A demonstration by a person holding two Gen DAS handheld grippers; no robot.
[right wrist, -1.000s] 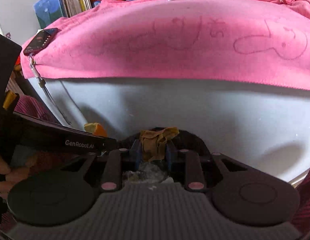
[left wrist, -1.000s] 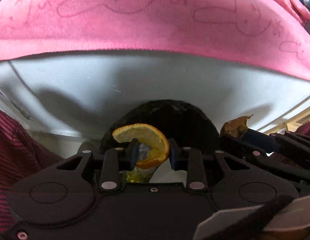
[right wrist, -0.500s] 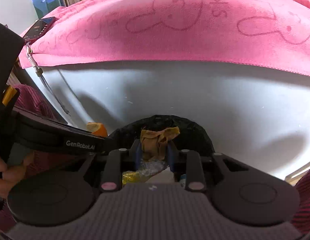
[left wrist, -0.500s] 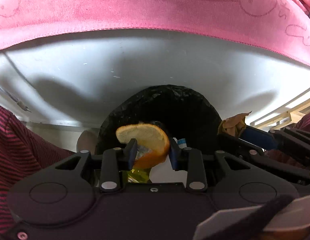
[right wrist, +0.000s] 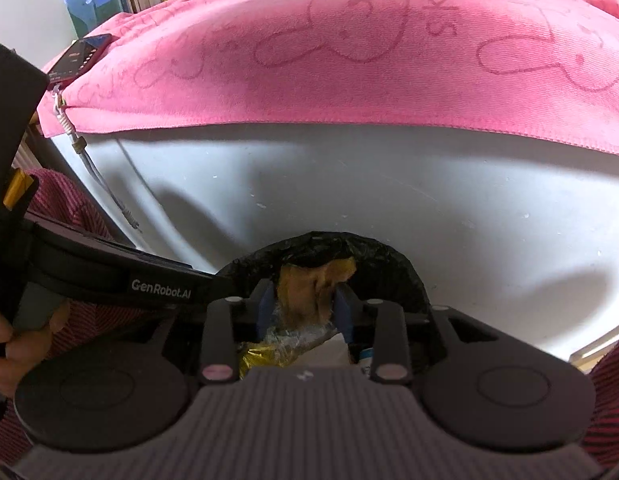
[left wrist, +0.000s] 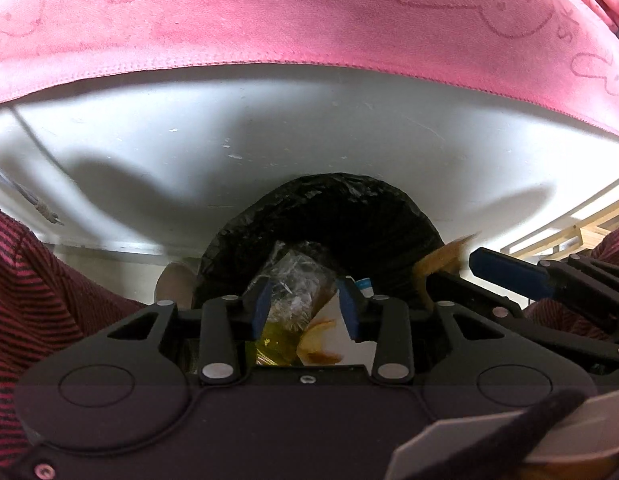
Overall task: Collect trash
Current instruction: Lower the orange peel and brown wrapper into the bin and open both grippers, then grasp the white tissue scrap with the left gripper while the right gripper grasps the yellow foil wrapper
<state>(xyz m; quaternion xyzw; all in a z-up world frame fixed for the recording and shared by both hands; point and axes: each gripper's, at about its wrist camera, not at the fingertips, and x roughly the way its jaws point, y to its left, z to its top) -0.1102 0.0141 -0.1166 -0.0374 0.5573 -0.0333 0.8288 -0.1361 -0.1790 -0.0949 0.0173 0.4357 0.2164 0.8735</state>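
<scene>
A bin lined with a black bag (left wrist: 349,216) stands below the white table front. My left gripper (left wrist: 304,308) hangs open over it with nothing between its fingers. The orange slice (left wrist: 319,344) lies below it in the bin, on white paper beside a clear plastic wrapper (left wrist: 293,280). My right gripper (right wrist: 304,306) is over the same bin (right wrist: 389,268) with its jaws parted. A brown scrap (right wrist: 309,292) shows blurred between its fingers. In the left wrist view that scrap (left wrist: 441,260) shows at the right, beside the right gripper's blue finger (left wrist: 509,274).
A pink towel (right wrist: 349,60) covers the white table (right wrist: 389,184) above the bin. A phone (right wrist: 79,58) lies at the towel's left corner, with a cable hanging below. Books stand behind. A person's red striped clothing (left wrist: 37,280) flanks the bin, and a hand (right wrist: 13,344) holds the left gripper.
Both grippers have come down over the bin. The left let go of the orange slice, which fell in. The right's fingers have spread, and the brown scrap is now blurred.
</scene>
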